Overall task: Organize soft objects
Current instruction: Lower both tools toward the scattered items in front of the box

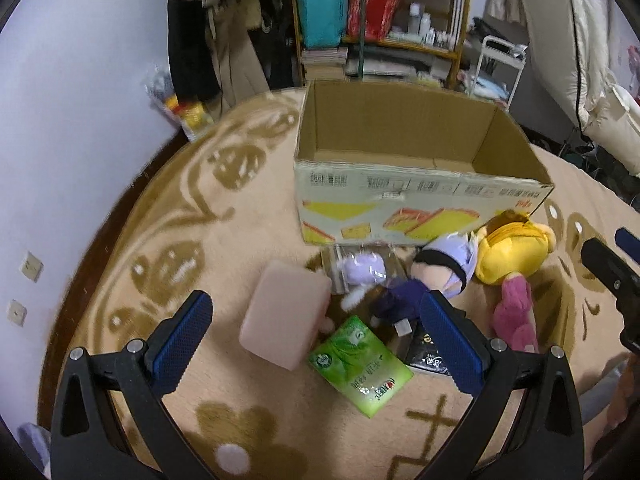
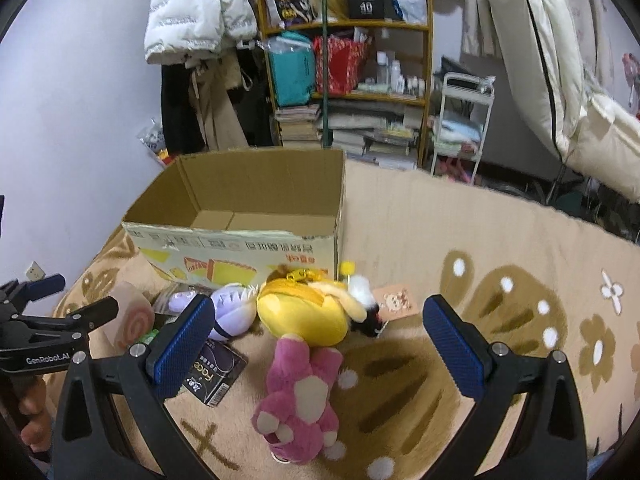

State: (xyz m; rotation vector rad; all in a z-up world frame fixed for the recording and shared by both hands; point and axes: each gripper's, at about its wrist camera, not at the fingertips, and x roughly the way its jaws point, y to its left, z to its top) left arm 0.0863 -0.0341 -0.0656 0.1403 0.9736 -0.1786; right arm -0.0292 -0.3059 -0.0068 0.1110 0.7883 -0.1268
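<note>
Currently, item by item:

Cardboard box [image 1: 400, 184], open top, nothing visible inside it; stands on the patterned blanket [image 1: 240, 216] behind the pile. Judged to be the destination for the soft things.

Soft items, all lying outside the box against its front wall: pink foam block [image 1: 286, 318]; purple plush [image 1: 364, 272] beside it; doll with lilac hair [image 1: 448, 264]; yellow plush [image 2: 308, 312]; magenta bear [image 2: 300, 396], face up and nearest the right claw.

Non-soft items mixed in: green packet [image 1: 360, 372], black packet [image 2: 216, 372], clear plastic case under the purple plush.

Risks, as judged:
- The doll overlaps the yellow plush and the purple plush; a pinch on one may drag a neighbour along, or snag the yellow plush's chain.
- The foam block is broad and squashy; a shallow pinch at one corner could let it spring loose above the box rim.
- The packets lie touching the toys and could be swept into the box by mistake.
- Both claws work close together over one small pile, so they may collide.

Left claw [image 1: 316, 336]: fingers spread wide, holding nothing, tilted down over the foam block and green packet.

Right claw [image 2: 320, 344]: likewise spread and holding nothing, angled down with the magenta bear and yellow plush between its fingers' line of sight.
</note>
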